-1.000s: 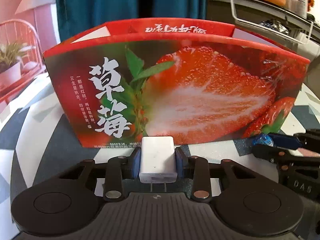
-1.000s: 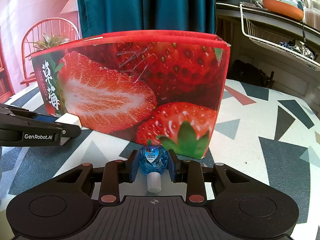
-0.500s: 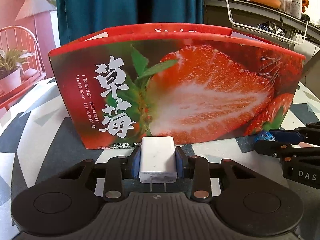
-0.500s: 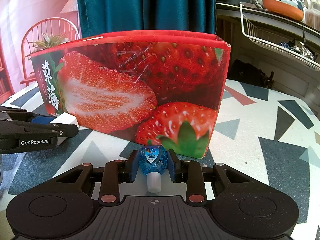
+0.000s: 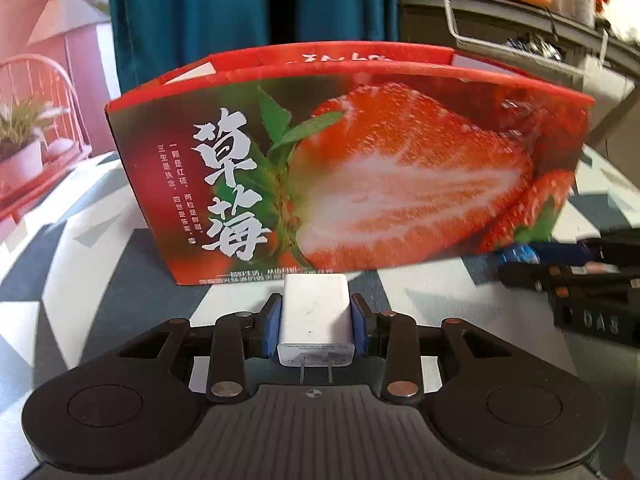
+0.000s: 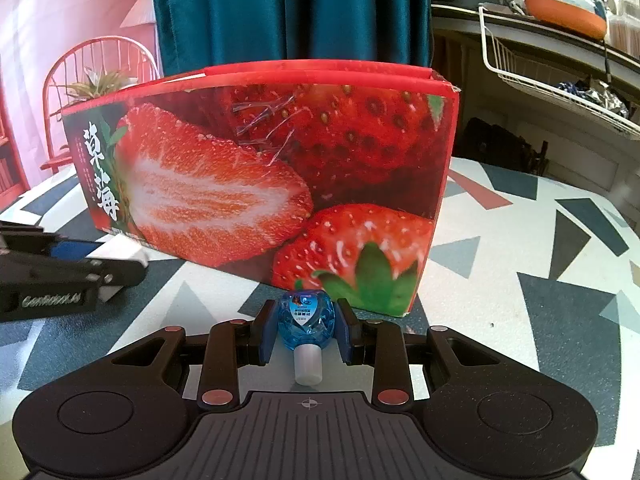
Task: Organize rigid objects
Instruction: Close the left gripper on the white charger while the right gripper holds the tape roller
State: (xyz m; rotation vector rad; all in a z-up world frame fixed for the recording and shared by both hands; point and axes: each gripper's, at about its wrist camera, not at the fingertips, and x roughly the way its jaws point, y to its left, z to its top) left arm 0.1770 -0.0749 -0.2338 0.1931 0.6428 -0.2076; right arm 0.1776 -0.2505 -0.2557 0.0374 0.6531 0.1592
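The left gripper [image 5: 315,322] is closed on a white charger [image 5: 314,316]. The right gripper [image 6: 307,328] is closed on a small blue bottle [image 6: 306,320]. Both are in front of the strawberry box [image 5: 360,168].

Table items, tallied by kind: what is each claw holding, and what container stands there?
White plug-in chargers: 1, in the left claw
Small blue bottles: 1, in the right claw
Strawberry boxes: 1
Total: 3
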